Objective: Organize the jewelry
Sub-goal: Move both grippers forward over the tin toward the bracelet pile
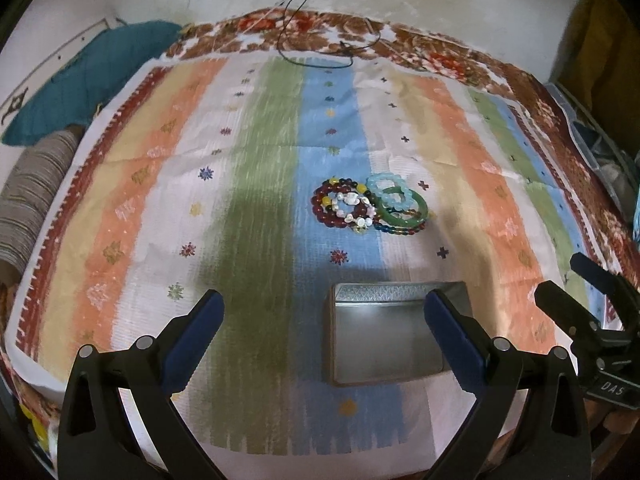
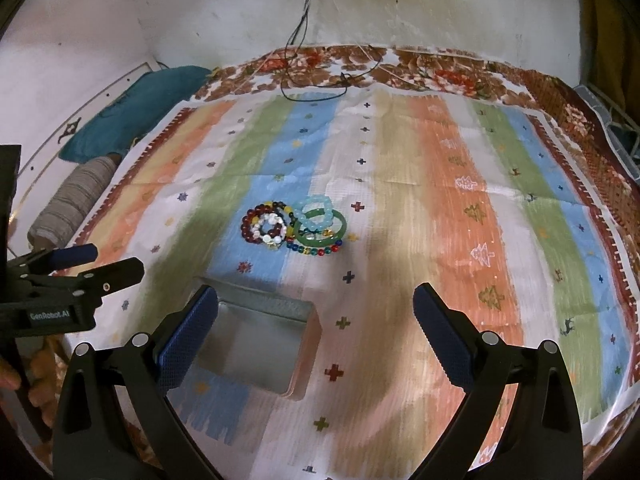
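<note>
Bracelets [image 1: 368, 208] lie in a small overlapping heap on the striped cloth [image 1: 160, 184], where the blue band meets the white one. On the heap's left is a ring of dark red beads [image 2: 256, 226] with a few yellow ones, and a white pearly strand [image 2: 272, 228] is coiled inside it. On the right a smooth green bangle [image 2: 320, 236] lies flat, with a pale blue bead loop [image 2: 316, 208] resting partly across it. A string of small mixed-colour beads [image 2: 316, 251] curves along the bangle's near edge. The heap is wider than deep, its long axis running across the stripes.

Nearer the cameras, apart from the heap, an open metal tin [image 1: 384, 340] sits on the cloth; in the left wrist view its long side runs across the stripes too.

Both grippers hover above the cloth near the tin. The left gripper [image 1: 324, 312] has its jaws spread wide and empty, and the right gripper [image 2: 316, 306] is the same.
</note>
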Available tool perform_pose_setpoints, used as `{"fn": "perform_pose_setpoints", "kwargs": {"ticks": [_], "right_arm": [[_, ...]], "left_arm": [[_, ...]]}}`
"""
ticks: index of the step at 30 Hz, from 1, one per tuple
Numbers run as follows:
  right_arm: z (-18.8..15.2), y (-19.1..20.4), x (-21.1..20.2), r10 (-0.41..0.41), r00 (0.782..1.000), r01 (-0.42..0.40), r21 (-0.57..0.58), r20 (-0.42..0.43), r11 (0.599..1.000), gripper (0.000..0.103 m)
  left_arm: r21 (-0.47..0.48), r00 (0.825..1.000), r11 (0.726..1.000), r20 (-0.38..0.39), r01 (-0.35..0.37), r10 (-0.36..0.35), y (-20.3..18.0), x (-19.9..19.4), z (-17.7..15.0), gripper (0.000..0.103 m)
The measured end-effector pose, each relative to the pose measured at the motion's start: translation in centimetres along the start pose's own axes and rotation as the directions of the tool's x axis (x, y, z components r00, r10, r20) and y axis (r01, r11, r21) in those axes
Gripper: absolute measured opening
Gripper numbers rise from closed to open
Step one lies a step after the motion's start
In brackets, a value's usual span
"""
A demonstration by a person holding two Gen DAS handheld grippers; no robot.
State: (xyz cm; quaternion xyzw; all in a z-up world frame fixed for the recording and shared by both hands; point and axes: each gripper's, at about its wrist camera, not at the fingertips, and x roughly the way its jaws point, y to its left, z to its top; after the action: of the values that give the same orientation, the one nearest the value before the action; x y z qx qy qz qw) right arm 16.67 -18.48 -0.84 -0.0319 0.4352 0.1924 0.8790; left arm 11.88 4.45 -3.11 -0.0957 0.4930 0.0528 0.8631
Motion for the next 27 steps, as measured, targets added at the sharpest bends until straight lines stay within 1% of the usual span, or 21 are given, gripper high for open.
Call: {"fn": "perform_pose_setpoints", "kwargs": {"ticks": [8, 17, 27], "right_arm": [[1.8, -0.7, 2.3, -0.012, 1.0, 0.012, 0.017, -0.027, 1.0, 0.099], [2.9, -1.4, 4.2, -0.01, 0.999, 0.013, 0.048, -0.052, 0.999, 0.099], [3.8, -1.6, 6.6, -0.008, 0.997, 0.013, 0.064, -0.082, 0.998, 0.099]], "left_arm": [[-0.043, 0.999, 0.999, -0.045, 0.021, -0.023, 0.2, 2.0, 1.5, 0.097], [-0.11, 0.995, 0.993, -0.086, 0.039, -0.049, 1.0, 4.0, 3.1, 0.097], [-0.117, 0.993, 0.993, -0.115, 0.023, -0.037, 1.4, 6.6, 3.8, 0.097]]}}
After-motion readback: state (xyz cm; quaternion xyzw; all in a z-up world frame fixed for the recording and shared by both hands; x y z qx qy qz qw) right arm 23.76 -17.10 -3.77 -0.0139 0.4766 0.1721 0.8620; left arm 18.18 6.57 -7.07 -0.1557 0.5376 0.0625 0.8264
